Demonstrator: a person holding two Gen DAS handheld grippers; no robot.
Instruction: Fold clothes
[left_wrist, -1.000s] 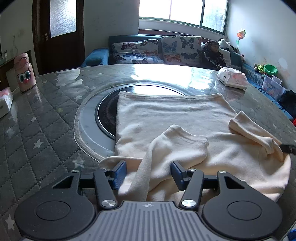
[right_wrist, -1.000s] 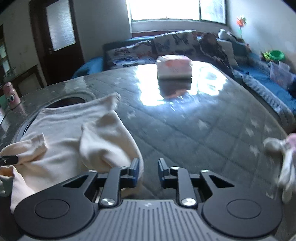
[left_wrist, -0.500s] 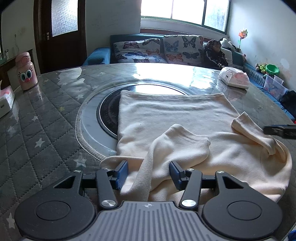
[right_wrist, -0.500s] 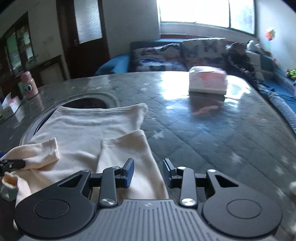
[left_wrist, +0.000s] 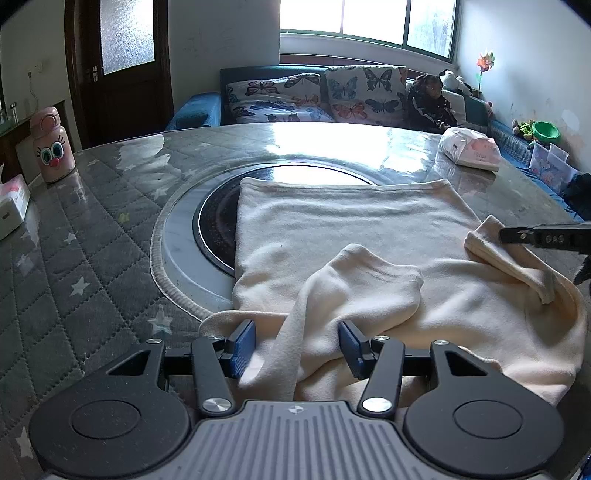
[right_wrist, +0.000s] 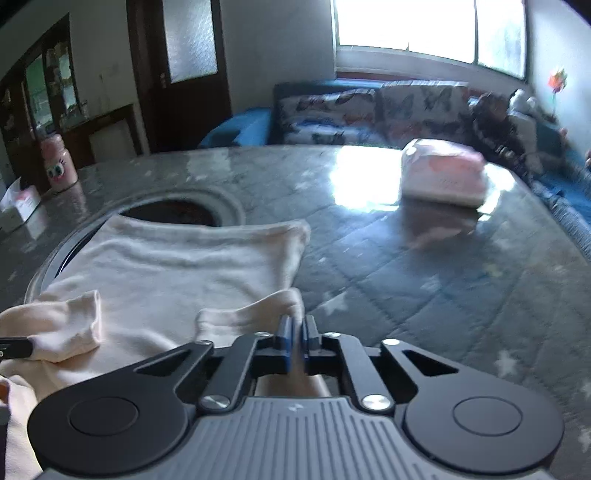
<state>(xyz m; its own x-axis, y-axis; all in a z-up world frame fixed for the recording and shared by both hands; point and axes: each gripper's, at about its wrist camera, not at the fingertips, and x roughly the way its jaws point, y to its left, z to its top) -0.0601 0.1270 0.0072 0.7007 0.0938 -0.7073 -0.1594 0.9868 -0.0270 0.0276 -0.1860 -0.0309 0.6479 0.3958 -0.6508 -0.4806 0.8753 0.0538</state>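
The cream long-sleeved top (left_wrist: 332, 236) is soft, matt, fleecy knit cloth with ribbed cuffs. Under it the bench has a grey quilted star-print cover (left_wrist: 70, 258) beneath a clear glossy sheet that throws back window glare. The round black centre plate (left_wrist: 218, 218) looks like shiny glass, ringed in smooth pale stone. The left gripper (left_wrist: 293, 343) is matt black plastic with blue rubbery pads, silver metal rivets and a ribbed grey body.

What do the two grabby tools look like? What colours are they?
Both look alike. The left tool and the right tool each have a ribbed grey body with a tiny round mark, two black arms with big round discs and silver screws, and blue pads on the fingers. No cables or sleeves show.
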